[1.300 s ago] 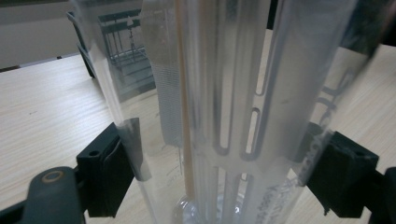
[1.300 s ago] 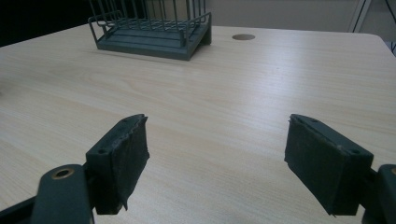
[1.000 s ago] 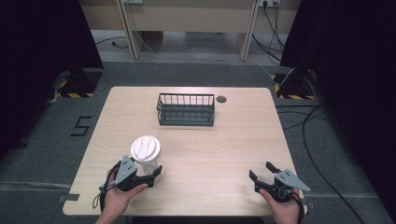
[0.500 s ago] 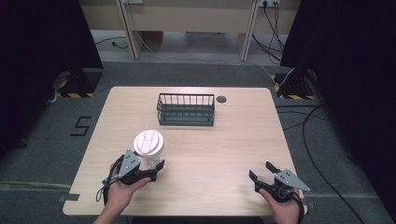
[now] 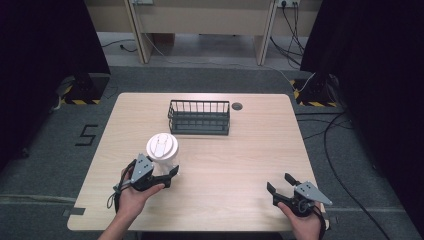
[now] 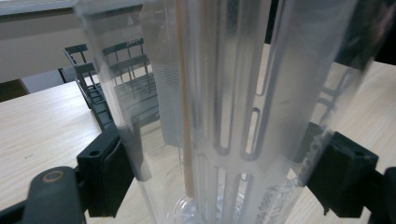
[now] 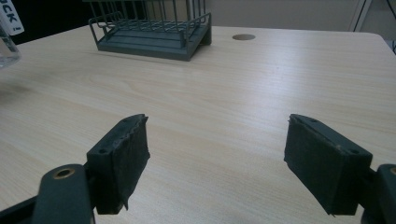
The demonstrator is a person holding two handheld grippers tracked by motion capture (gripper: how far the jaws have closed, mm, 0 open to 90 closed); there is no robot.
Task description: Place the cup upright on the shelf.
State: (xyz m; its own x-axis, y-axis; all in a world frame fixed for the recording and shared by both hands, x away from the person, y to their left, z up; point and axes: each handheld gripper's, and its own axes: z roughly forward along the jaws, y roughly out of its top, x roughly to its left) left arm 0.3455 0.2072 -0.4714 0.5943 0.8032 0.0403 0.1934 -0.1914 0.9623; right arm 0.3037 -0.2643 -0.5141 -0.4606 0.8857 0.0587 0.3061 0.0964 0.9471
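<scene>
At the left of the desk [image 5: 240,165], the left gripper [image 5: 159,176] has its jaws closed on a clear plastic tumbler [image 5: 162,152] with a white lid. In the left gripper view the tumbler [image 6: 224,112] stands between the two black pads, which press its wall on both sides low on the body, and a slotted white insert runs up inside it. Its long axis is upright, perhaps tilted a little; whether its base rests on the desk or hangs just above it I cannot tell.

Ahead of the tumbler and slightly to the right stands the dark wire rack [image 5: 199,117], near the far edge of the desk, with a small round cable port [image 5: 237,106] just beside its right end. In the left gripper view the rack [image 6: 100,88] shows behind the tumbler, apart from it. The wood between tumbler and rack is bare, so a forward carry looks unobstructed; the rack's front rail is the edge to clear if the tumbler is meant to go in.

At the right, the right gripper [image 5: 289,192] sits near the near edge of the desk, well apart from the tumbler, jaws spread wide and holding nothing. Its own view shows bare wood between the pads and the rack [image 7: 152,30] far ahead. The left hand is plainly the nearer one and already has the grasp.
</scene>
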